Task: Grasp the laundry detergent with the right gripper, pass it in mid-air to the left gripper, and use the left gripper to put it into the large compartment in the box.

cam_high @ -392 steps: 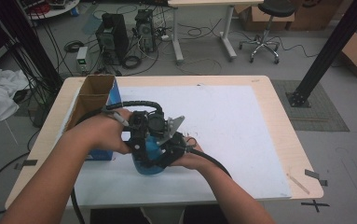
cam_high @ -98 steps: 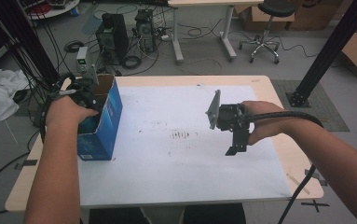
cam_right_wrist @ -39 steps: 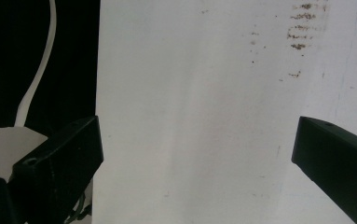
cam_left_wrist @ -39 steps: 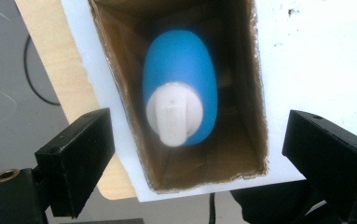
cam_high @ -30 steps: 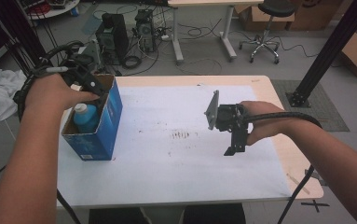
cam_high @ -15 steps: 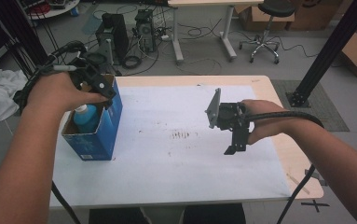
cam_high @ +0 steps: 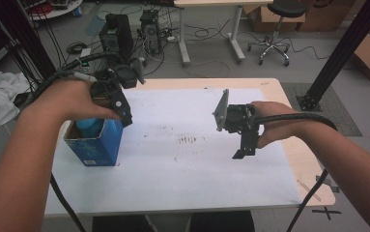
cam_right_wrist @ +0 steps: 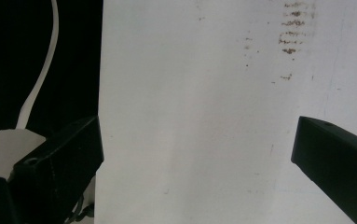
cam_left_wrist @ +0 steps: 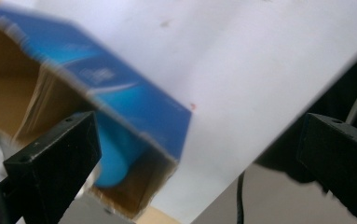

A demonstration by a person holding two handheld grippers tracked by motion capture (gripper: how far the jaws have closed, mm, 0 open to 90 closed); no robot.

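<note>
The left gripper is hovering over the blue box at the left, jaws just opened wide and empty; a blue bottle is standing inside. The right gripper is hanging above the white sheet, jaws wide apart, holding nothing.

My left gripper hung with jaws spread, nothing between them; my right gripper pointed down, seemingly open too.

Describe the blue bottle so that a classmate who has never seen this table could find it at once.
Start at the white sheet covering the table, then go to its left edge, where an open blue box stands. The bottle sits upright inside it, its light blue rounded top just showing above the rim, paler than the box's darker blue.
</note>
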